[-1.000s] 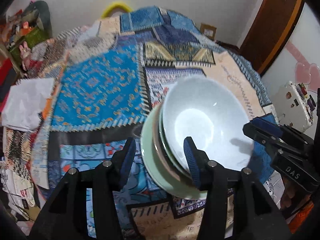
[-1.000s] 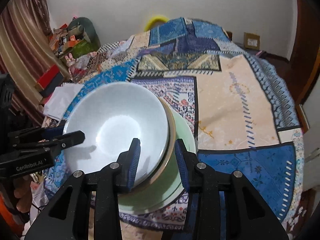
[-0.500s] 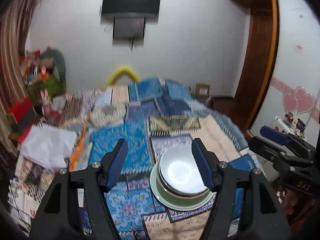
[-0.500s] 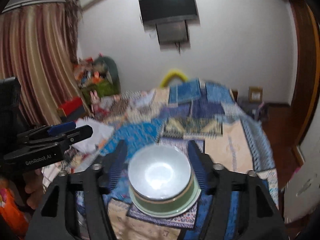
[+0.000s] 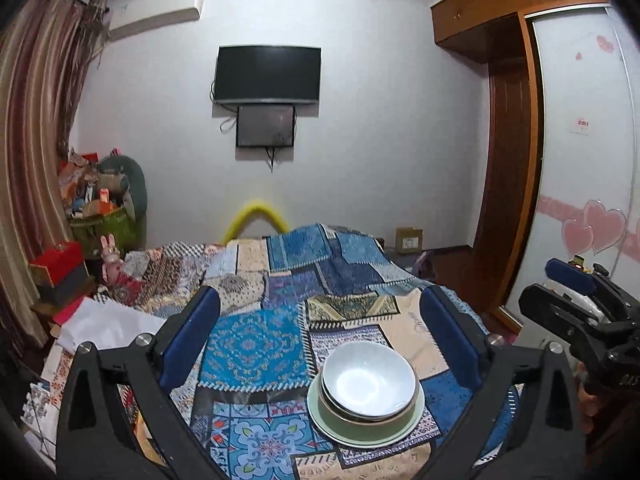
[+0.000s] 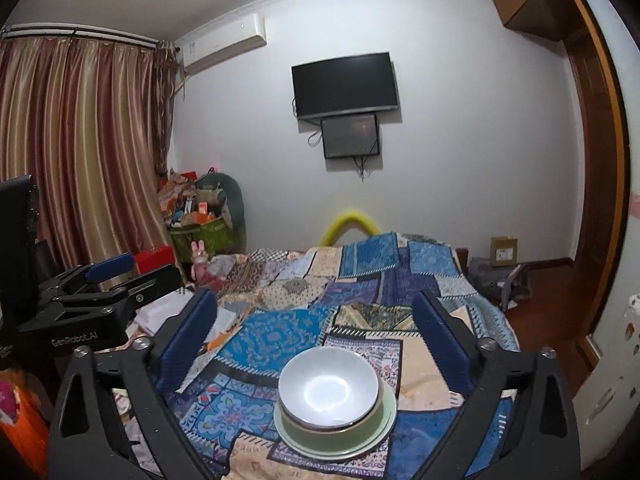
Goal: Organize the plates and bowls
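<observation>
Right wrist: right gripper [image 6: 316,326] (like the left gripper [image 5: 320,326]) just opened wide, empty, above stacked bowls [image 6: 329,390].

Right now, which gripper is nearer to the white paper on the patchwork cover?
Left. The left gripper hangs beside the white paper; the right gripper hangs farther right, facing the stacked bowls. Both have just been opening, nothing between their jaws.
</observation>
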{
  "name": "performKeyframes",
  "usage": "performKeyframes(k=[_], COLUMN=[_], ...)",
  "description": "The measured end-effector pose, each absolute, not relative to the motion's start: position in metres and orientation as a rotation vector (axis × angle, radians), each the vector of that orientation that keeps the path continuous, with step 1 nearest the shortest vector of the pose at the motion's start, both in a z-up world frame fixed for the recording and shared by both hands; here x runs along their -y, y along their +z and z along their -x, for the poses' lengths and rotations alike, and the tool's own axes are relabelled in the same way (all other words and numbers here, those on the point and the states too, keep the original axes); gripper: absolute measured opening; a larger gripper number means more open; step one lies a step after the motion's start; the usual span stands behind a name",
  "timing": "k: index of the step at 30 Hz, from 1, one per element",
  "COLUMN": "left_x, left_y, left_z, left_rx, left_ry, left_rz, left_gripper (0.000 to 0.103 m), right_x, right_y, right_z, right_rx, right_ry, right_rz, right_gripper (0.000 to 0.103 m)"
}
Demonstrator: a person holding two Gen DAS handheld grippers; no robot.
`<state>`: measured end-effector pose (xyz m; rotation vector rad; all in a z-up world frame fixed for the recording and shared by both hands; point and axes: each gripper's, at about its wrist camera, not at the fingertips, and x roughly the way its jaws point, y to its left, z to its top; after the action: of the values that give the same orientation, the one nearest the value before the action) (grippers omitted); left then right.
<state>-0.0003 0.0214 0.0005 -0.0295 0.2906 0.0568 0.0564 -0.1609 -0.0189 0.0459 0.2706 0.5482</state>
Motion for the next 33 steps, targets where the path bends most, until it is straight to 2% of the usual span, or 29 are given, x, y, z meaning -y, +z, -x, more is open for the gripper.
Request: performKeyframes(k=[33], left_x=[-0.0172], left_y=[-0.0030], left_z=[0.0021], left_rx=[-0.260], left_ry=[0.038], left_rz=[0.025], left_gripper=[0.103], right_x=[0.1610], right_y=[-0.0201], right_z=[-0.0504], right_rx=[-0.276], right_ry=[0.541], right_rz=[-0.026], right_gripper=[0.103])
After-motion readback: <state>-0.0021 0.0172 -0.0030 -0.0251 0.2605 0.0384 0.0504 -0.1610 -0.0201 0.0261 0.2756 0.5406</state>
